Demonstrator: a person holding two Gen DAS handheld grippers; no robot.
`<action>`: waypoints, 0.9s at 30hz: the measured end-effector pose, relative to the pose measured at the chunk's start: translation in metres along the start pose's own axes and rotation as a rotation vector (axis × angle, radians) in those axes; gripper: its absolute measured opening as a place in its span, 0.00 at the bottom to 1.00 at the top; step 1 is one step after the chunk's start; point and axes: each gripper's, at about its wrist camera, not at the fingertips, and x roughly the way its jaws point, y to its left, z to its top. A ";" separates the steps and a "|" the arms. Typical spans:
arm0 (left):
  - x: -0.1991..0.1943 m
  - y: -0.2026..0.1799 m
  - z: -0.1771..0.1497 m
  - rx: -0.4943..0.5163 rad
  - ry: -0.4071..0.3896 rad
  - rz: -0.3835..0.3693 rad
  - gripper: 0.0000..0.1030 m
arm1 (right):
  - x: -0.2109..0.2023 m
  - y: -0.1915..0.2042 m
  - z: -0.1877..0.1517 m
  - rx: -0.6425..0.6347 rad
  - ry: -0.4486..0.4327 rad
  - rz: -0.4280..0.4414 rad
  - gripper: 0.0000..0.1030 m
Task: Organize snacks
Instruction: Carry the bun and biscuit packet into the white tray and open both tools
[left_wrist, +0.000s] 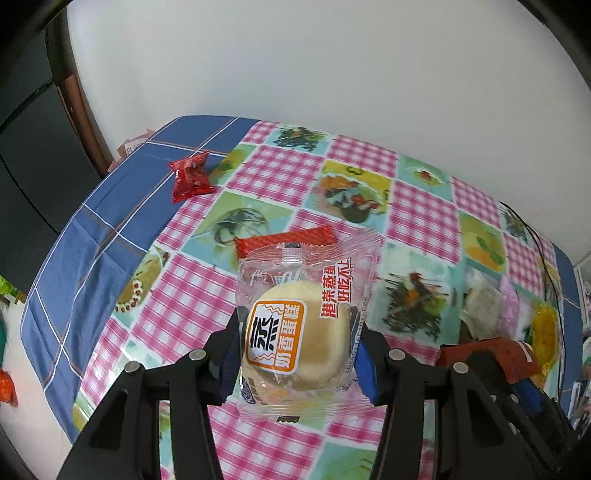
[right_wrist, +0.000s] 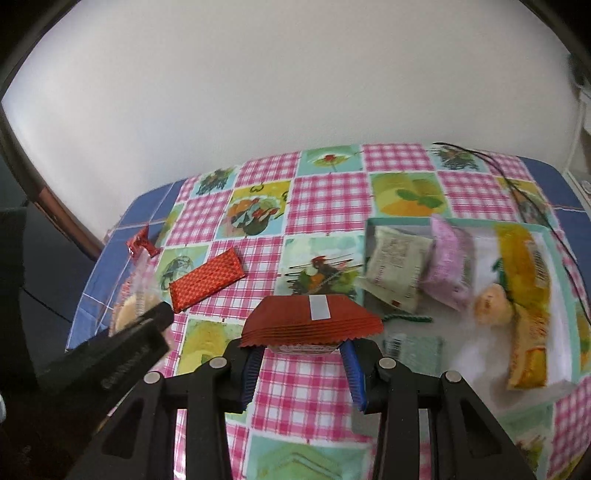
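Clear plastic wrapped the round steamed cake (left_wrist: 295, 332), and the left gripper (left_wrist: 295, 354) was clenched on that packet, its blue-lined fingers (left_wrist: 367, 369) pressing the wrapper from both sides and holding it off the checked tablecloth (left_wrist: 280, 177). Behind the cake, on the cloth, lay a long red bar (left_wrist: 284, 240), partly hidden by the top edge of the wrapper. Farther off, where the pink-checked sheet met the blue cloth (left_wrist: 110, 221) beneath it, a small red candy packet (left_wrist: 192, 176) lay by itself, well apart from the bar. The right gripper (right_wrist: 303, 354) had its jaws closed on a red foil snack packet (right_wrist: 314, 321), gripping it low down so that the serrated seam fanned out above the pads and a grey strip on its back faced the camera. In the right wrist view the same long red bar (right_wrist: 207, 282) lay slantwise on the cloth to the left, with the small red candy (right_wrist: 140, 242) beyond it near the blue border. To the right stood a shallow tray (right_wrist: 395, 223) with a pale green rim, already holding a beige sachet (right_wrist: 397, 266), a lilac packet (right_wrist: 448, 269) leaning against it, a long yellow packet (right_wrist: 528, 317) and a round pale bun (right_wrist: 493, 304), all somewhat blurred. A thin dark cable (right_wrist: 517, 188) ran across the far right of the table.
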 end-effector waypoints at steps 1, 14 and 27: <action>-0.003 -0.005 -0.003 0.005 -0.004 -0.006 0.52 | -0.006 -0.005 -0.002 0.008 -0.006 -0.004 0.41; -0.017 -0.073 -0.034 0.171 -0.018 -0.029 0.52 | -0.023 -0.073 -0.015 0.109 0.029 -0.090 0.41; -0.024 -0.140 -0.059 0.358 -0.029 -0.087 0.53 | -0.038 -0.140 -0.017 0.228 0.021 -0.163 0.41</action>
